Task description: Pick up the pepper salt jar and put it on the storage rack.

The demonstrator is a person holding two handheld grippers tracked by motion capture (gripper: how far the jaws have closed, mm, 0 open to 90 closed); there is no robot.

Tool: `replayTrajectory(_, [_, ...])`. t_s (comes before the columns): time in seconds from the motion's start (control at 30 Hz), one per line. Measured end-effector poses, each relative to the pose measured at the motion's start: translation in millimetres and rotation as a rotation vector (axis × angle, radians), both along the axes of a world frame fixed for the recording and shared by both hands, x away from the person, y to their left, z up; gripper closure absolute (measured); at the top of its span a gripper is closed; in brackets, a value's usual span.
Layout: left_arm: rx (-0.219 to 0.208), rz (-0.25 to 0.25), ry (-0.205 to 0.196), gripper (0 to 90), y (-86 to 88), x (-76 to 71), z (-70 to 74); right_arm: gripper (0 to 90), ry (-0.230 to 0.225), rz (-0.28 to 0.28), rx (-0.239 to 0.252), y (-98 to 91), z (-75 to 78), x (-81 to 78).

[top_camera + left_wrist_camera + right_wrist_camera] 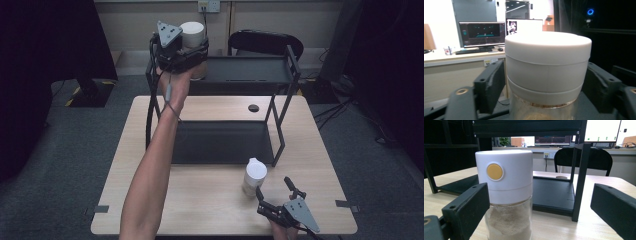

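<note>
A clear jar with a white lid (192,31) stands on the left end of the black rack's top shelf (250,70). My left gripper (192,50) is raised to it, and its jaws flank the jar's lid (547,67) closely without visibly pressing it. A second jar (254,175), with a white cap, a yellow button and pale powder inside, stands on the table in front of the rack. My right gripper (273,186) is open just behind it near the table's front edge. That jar (505,195) sits between the jaws, close to the left finger (466,207) and far from the right one.
The two-tier black rack has a lower shelf (220,142) lying on the wooden table (200,200) and thin upright posts (280,130). A small dark disc (253,107) lies on the table behind the rack. A black chair (265,42) stands beyond the table.
</note>
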State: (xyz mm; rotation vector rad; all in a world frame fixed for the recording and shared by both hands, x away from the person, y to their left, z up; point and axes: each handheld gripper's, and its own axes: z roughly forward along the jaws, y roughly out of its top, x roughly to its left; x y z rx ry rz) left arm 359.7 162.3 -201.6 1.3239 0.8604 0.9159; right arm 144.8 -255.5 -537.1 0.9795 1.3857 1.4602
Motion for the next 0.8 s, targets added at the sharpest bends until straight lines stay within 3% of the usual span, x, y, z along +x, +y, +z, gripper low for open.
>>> replayTrajectory(0.2, [-0.016, 0.004, -0.026, 10.1, 1.5, -4.7, -6.7, 1.4, 0.0, 0.001, -0.001, -0.1, 0.0, 0.1])
replayTrajectory(0.33, [-0.041, 0.022, -0.011, 0.0, 0.3, -7.8, -10.1, 1.4, 0.0, 0.0, 0.0, 0.0, 0.1, 0.1])
replayTrajectory(0.4, [-0.05, 0.011, -0.006, 0.0, 3.3, -9.8, -12.3, 1.4, 0.0, -0.001, -0.001, 0.2, 0.0, -0.1])
replayTrajectory(0.53, [-0.05, 0.011, -0.038, 0.0, 5.5, -17.4, -18.8, 1.4, -0.001, -0.002, -0.001, 0.3, -0.1, -0.1])
replayTrajectory(0.7, [-0.12, -0.035, -0.042, 0.0, 15.8, -29.1, -21.6, 1.4, -0.001, -0.003, -0.001, 0.5, -0.1, -0.2])
replayTrajectory(0.8, [-0.115, -0.032, -0.063, 0.0, 16.8, -36.1, -23.6, 1.4, -0.002, -0.003, -0.002, 0.6, -0.2, -0.2])
